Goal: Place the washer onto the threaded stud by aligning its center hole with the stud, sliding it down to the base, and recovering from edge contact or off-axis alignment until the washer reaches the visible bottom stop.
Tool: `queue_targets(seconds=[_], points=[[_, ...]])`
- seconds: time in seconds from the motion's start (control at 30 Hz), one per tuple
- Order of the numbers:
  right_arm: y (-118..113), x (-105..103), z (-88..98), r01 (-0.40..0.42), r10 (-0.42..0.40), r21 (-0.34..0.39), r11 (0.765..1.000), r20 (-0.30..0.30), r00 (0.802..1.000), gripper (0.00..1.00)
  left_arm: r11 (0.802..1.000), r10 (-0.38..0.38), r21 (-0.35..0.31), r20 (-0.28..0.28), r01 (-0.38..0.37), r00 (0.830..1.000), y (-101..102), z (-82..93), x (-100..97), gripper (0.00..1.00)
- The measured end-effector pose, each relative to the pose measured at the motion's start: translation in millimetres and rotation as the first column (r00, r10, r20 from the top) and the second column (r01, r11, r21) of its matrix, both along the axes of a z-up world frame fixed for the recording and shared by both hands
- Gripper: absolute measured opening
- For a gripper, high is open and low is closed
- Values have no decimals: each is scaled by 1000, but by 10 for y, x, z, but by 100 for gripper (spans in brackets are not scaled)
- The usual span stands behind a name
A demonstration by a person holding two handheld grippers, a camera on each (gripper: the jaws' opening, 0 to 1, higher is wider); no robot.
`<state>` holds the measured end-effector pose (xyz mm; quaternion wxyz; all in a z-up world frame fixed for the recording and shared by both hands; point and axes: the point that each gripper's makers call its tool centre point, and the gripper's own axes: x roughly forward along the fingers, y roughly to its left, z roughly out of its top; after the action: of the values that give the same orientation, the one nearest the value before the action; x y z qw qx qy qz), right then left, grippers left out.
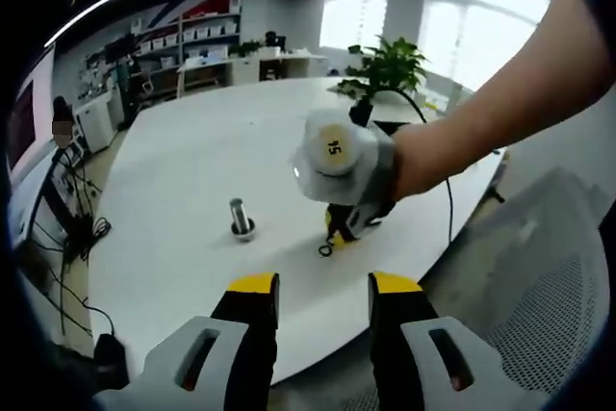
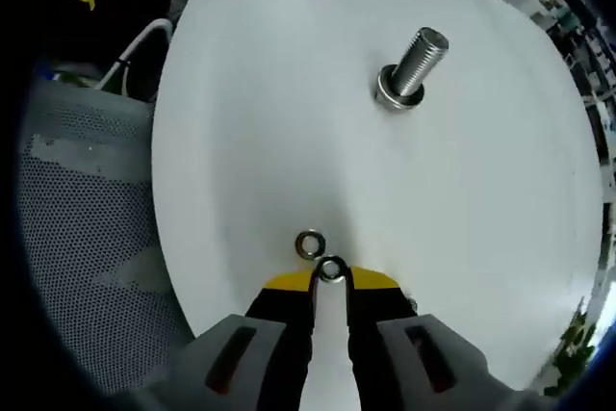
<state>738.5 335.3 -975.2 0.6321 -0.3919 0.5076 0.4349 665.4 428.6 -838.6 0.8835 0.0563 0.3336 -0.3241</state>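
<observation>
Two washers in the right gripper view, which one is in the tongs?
The washer pinched at the tips of the right tongs. The other washer lies loose on the white table, just beyond.

The yellow-tipped left gripper point(image 1: 324, 295) hangs with jaws apart; the yellow-tipped right gripper point(image 2: 331, 271), in a bare-armed hand point(image 1: 380, 175), pinches closed.
</observation>
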Motion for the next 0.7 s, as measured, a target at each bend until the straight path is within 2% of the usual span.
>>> queue_targets(seconds=[0.33, 0.4, 0.5, 0.7], points=[[-192, -96, -5, 73, -72, 14, 997, -20, 997, 14, 1000, -6, 3, -2, 6, 1000, -11, -8, -1, 35], [-206, -165, 5, 119, -116, 50, 992, -56, 992, 14, 1000, -8, 5, -4, 8, 1000, -15, -11, -4, 35], [-292, -137, 48, 124, -123, 50, 991, -36, 992, 14, 1000, -9, 7, -5, 9, 1000, -16, -14, -6, 35], [-431, -42, 188, 206, -203, 94, 974, -31, 979, 14, 1000, -13, 9, -8, 13, 1000, -20, -23, -10, 35]])
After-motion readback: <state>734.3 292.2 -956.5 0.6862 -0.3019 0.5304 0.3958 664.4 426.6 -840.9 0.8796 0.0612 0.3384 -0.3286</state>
